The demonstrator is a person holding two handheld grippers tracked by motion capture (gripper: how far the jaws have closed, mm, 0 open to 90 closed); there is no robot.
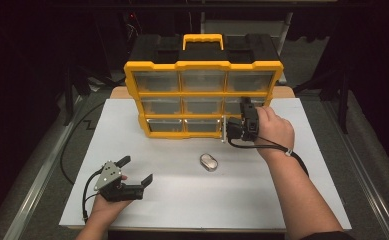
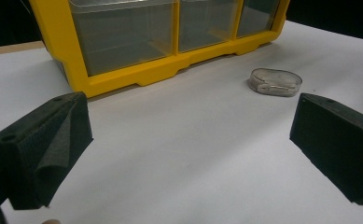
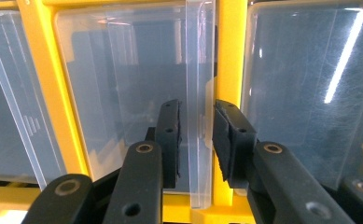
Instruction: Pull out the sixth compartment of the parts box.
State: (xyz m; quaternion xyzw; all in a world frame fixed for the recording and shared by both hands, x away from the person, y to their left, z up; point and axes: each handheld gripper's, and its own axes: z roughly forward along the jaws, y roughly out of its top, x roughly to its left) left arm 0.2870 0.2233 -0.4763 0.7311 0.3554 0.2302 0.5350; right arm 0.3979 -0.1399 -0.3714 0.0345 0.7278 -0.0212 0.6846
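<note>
— High view first?
— Yellow organizer (image 1: 203, 95) upright at centre frame, black case behind, clear drawers in three rows. Right gripper (image 1: 230, 129) pushed up against the lower right of its front, at a clear drawer pull (image 1: 224, 129) on the bottom row (hand wrapped round the body, cable looping below the wrist). Left gripper (image 1: 136, 169) low at left on the white table (image 1: 282, 190), jaws spread wide, holding nothing. Small oval case (image 1: 209, 162) lying flat just below centre, apart from both.

— Left gripper view?
— Two black jaws at the left and right edges, far apart, bare table between them. Oval case (image 2: 275, 82) at upper right, just beyond the right-hand jaw, untouched. Bottom edge of the organizer (image 2: 123, 81) across the top.

— Right gripper view?
— Jaws of the right gripper (image 3: 197, 140) rising from the bottom, nearly together, straddling the clear drawer pull (image 3: 200, 93) that runs down the middle of the frame. Pads drawn close on either side — a thin slit visible at the right-hand pad, so full clamping cannot be told. Yellow frame bars left and right of centre.
</note>
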